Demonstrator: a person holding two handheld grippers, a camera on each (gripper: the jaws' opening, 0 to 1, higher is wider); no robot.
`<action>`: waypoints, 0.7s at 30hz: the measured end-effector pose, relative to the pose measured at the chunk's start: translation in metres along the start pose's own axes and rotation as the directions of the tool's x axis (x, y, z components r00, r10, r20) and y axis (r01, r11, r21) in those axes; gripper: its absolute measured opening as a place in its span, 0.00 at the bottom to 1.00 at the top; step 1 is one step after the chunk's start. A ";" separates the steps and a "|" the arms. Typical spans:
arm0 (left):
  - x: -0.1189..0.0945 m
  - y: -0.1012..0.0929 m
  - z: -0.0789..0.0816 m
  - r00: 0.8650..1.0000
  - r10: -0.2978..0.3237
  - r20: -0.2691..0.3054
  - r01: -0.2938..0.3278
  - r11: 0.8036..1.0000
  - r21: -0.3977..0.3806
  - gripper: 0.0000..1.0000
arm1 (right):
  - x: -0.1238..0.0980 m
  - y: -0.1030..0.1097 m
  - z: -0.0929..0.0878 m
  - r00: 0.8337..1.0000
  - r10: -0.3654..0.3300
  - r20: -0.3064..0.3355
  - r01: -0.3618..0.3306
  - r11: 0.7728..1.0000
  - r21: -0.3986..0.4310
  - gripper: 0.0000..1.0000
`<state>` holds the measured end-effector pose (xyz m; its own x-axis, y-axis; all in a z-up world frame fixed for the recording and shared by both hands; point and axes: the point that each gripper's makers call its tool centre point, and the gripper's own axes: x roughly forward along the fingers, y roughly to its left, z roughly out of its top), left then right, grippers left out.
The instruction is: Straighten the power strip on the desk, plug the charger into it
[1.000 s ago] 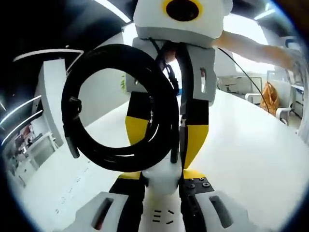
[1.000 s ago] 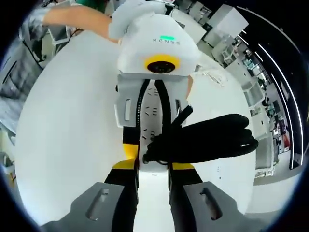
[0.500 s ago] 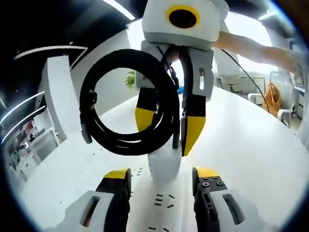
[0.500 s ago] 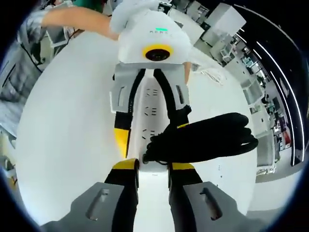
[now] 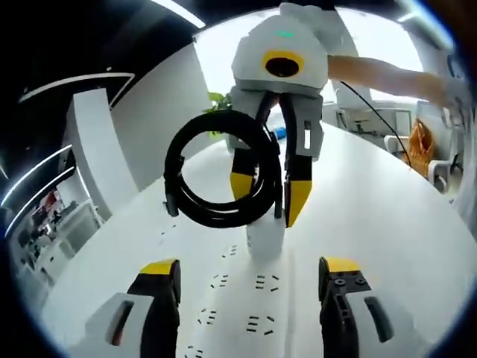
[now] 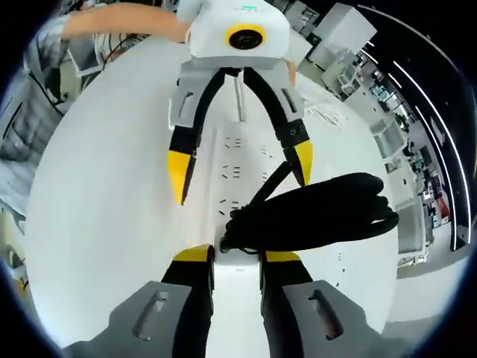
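Observation:
A white power strip point(image 5: 257, 298) lies along the white table point(image 5: 387, 224), its sockets facing up. My left gripper point(image 5: 250, 267) stands wide open over it, one jaw on each side and touching nothing. Facing it, my right gripper point(image 5: 270, 205) is shut on the strip's far end. The strip's black cable point(image 5: 220, 179), wound in a coil, hangs beside the right gripper. In the right gripper view my right gripper point(image 6: 238, 255) clamps the strip end point(image 6: 237, 265), with the cable coil point(image 6: 320, 216) at the right. The open left gripper point(image 6: 240, 168) hovers over the power strip point(image 6: 238, 142).
A person's arm point(image 5: 387, 74) reaches in behind the right gripper; a sleeve and arm point(image 6: 119, 22) also show at upper left. Loose white cords point(image 6: 328, 115) lie on the table at the right. An orange object point(image 5: 417, 145) and desks stand beyond the table.
My left gripper has opened, let go of the power strip and drawn back from the right gripper. The right gripper stays shut on the strip's end.

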<state>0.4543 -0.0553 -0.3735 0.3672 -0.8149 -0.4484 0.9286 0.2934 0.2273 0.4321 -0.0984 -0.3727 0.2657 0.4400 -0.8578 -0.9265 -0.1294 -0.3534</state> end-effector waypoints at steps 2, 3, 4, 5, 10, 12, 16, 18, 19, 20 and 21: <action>-0.003 0.000 -0.003 1.000 -0.003 -0.008 0.003 1.000 -0.004 0.88 | 0.000 0.000 0.000 1.000 0.001 0.004 -0.001 1.000 0.003 0.21; -0.004 0.001 -0.005 1.000 -0.001 -0.013 0.001 1.000 -0.002 0.90 | 0.000 0.000 0.000 1.000 0.002 0.005 -0.002 1.000 0.006 0.21; -0.005 0.001 -0.007 1.000 0.002 -0.023 -0.002 1.000 0.001 0.92 | 0.000 0.000 0.000 1.000 0.003 0.005 -0.003 1.000 0.008 0.21; -0.007 0.002 -0.010 0.999 0.002 -0.037 -0.001 1.000 0.003 0.94 | 0.001 0.000 0.000 1.000 0.004 0.005 -0.004 1.000 0.010 0.21; -0.019 0.009 -0.032 0.986 -0.015 -0.165 0.022 0.999 0.044 0.99 | 0.001 0.000 -0.001 1.000 0.008 0.005 -0.008 1.000 0.017 0.21; -0.025 0.015 -0.040 0.975 -0.002 -0.223 0.015 0.998 0.058 0.99 | 0.001 0.000 -0.001 1.000 0.012 0.007 -0.012 1.000 0.022 0.21; -0.031 0.025 -0.043 0.964 0.007 -0.265 0.008 0.998 0.054 0.98 | 0.001 0.000 -0.001 1.000 0.018 0.008 -0.018 1.000 0.026 0.21; -0.033 0.031 -0.045 0.959 0.008 -0.283 0.003 0.999 0.040 0.93 | 0.001 0.000 -0.001 1.000 0.020 0.008 -0.020 0.999 0.027 0.21; -0.034 0.033 -0.048 0.951 0.010 -0.308 -0.002 1.000 0.026 0.88 | 0.002 0.000 -0.001 1.000 0.021 0.009 -0.021 0.999 0.028 0.21; -0.035 0.034 -0.053 0.940 0.008 -0.341 -0.005 1.000 0.010 0.85 | 0.002 0.000 -0.001 1.000 0.022 0.009 -0.023 0.999 0.030 0.21; -0.034 0.036 -0.055 0.933 0.007 -0.359 -0.005 1.000 0.008 0.83 | 0.002 -0.001 -0.001 1.000 0.024 0.011 -0.024 0.999 0.031 0.21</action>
<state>0.4785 0.0111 -0.3975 0.3684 -0.5790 -0.7273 0.9265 0.2933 0.2358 0.4333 -0.0984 -0.3743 0.2407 0.4465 -0.8618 -0.9406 -0.1119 -0.3207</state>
